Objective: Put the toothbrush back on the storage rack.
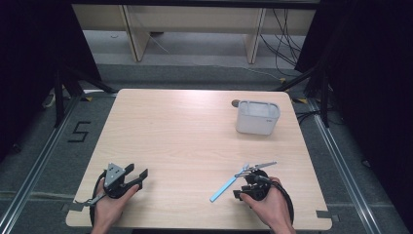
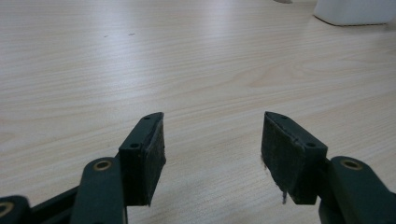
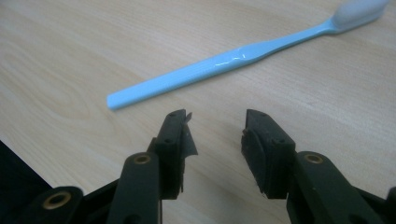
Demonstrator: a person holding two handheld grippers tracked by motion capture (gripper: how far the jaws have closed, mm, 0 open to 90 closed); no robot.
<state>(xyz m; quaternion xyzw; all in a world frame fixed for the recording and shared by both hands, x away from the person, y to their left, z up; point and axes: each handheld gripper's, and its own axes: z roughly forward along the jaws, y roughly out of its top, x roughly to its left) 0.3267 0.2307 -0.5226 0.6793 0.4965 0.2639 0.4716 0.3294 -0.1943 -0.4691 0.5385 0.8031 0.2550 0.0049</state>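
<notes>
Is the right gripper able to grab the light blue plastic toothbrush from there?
Probably yes. The right gripper is open, and the light blue plastic toothbrush lies just ahead with only bare table between them.

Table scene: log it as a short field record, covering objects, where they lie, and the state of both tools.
surface: wooden table
toothbrush: light blue toothbrush, flat on the table near the person's right side, ungripped
container: white container, upright at the far right of the table
left tool: left tool open, nothing between its jaws, low over bare wood
right tool: right tool open, nothing between its jaws, just short of the toothbrush handle
contact: neither tool touches the toothbrush or the container
</notes>
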